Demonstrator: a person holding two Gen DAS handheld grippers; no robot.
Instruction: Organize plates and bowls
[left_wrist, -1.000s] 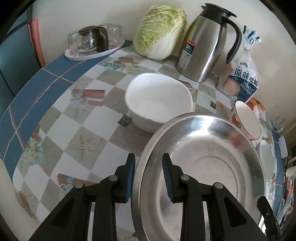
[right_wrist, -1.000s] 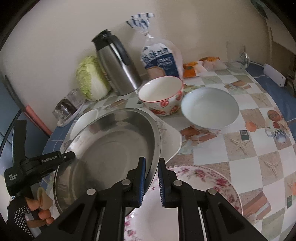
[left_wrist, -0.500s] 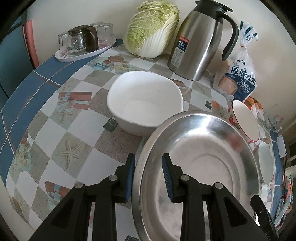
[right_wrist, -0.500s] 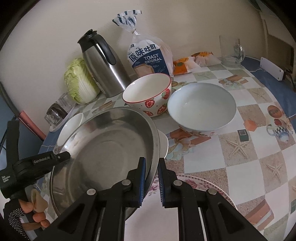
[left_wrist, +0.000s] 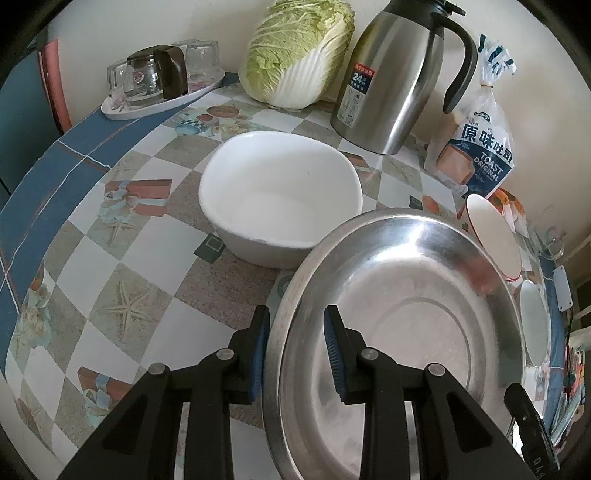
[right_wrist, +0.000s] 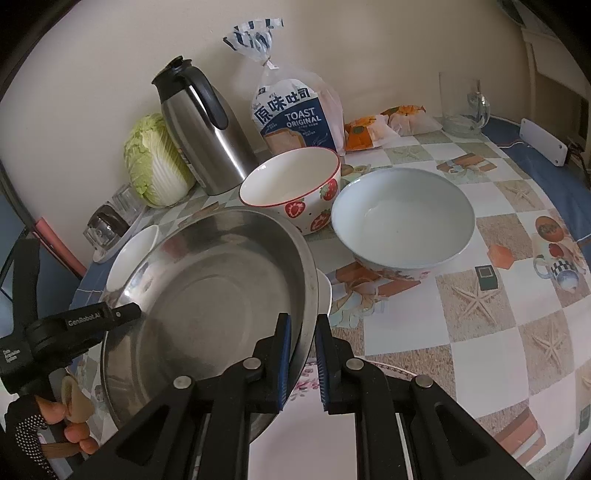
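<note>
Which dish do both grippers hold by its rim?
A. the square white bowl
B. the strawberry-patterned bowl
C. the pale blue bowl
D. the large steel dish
D: the left gripper and the right gripper each clamp an opposite rim of the large steel dish, while the other bowls sit untouched on the table.

A shiny steel basin (right_wrist: 207, 295) is held tilted above the table, partly over a white bowl (left_wrist: 280, 199); a strawberry-patterned bowl (right_wrist: 295, 192), a pale blue bowl (right_wrist: 402, 225) and a floral plate (right_wrist: 391, 373) are set nearby.
</note>
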